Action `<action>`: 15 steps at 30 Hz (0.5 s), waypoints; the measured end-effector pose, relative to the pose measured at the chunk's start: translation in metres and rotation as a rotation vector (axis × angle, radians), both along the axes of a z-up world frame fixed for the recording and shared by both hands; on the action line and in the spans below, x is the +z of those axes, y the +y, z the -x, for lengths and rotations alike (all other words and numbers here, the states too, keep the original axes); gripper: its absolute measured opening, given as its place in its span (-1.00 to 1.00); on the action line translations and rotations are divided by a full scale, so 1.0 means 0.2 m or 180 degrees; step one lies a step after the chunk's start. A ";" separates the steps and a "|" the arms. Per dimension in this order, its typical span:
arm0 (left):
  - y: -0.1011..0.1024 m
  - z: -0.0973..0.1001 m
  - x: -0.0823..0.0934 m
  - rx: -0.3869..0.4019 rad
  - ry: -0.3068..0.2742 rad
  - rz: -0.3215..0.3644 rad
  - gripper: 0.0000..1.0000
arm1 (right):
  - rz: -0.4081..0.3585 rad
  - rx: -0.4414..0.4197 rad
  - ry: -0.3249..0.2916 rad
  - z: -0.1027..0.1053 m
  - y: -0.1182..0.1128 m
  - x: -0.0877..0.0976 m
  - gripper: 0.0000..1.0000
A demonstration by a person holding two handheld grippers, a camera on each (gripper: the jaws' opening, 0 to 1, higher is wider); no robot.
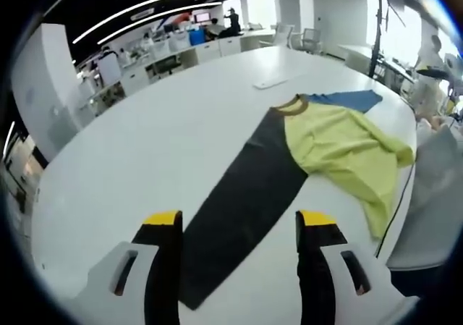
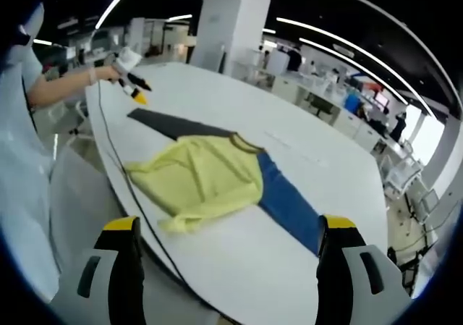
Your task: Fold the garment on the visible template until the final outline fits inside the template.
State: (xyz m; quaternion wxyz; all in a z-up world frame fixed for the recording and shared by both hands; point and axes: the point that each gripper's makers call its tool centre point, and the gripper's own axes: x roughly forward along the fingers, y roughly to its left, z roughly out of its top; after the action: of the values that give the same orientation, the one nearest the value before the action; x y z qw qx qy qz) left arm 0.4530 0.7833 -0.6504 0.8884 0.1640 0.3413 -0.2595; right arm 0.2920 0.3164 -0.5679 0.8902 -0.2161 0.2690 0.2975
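Crumpled yellow garment [image 1: 340, 148] across dark-and-blue template [image 1: 242, 202]; left claw [image 1: 240, 220] and right claw [image 2: 230, 227] agape, empty.

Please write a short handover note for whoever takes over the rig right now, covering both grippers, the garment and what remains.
Left gripper: open, holding nothing, above the dark end of the template.
Right gripper: open, holding nothing, near the table edge.
The yellow-green shirt with a brown collar lies crumpled across the long flat template strip, dark grey on one end, blue on the other, on the white table.
Done: nothing folded yet.
Left: spread the shirt and fold it to fit within the template.
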 end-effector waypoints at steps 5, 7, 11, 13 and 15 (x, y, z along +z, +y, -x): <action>-0.02 0.01 0.02 0.0004 -0.0019 0.0073 0.25 | -0.0017 0.0033 -0.0008 -0.01 0.00 -0.01 1.00; -0.04 0.03 0.03 -0.0021 -0.0030 0.0053 0.26 | -0.0026 0.0043 0.0006 -0.01 0.00 -0.01 1.00; -0.07 0.07 0.06 -0.0053 -0.0055 0.0055 0.29 | -0.0031 0.0052 0.0021 -0.01 -0.01 -0.02 1.00; -0.10 0.08 0.08 -0.0077 -0.0076 0.0056 0.31 | -0.0040 0.0056 0.0019 -0.02 -0.01 -0.02 1.00; -0.12 0.09 0.09 -0.0108 -0.0089 0.0067 0.32 | -0.0054 0.0067 0.0011 -0.01 -0.01 -0.02 1.00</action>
State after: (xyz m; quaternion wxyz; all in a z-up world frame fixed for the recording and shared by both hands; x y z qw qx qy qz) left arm 0.4356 0.7585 -0.6326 0.8902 0.1640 0.3233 -0.2758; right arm 0.2946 0.3147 -0.5717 0.8883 -0.2108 0.2658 0.3096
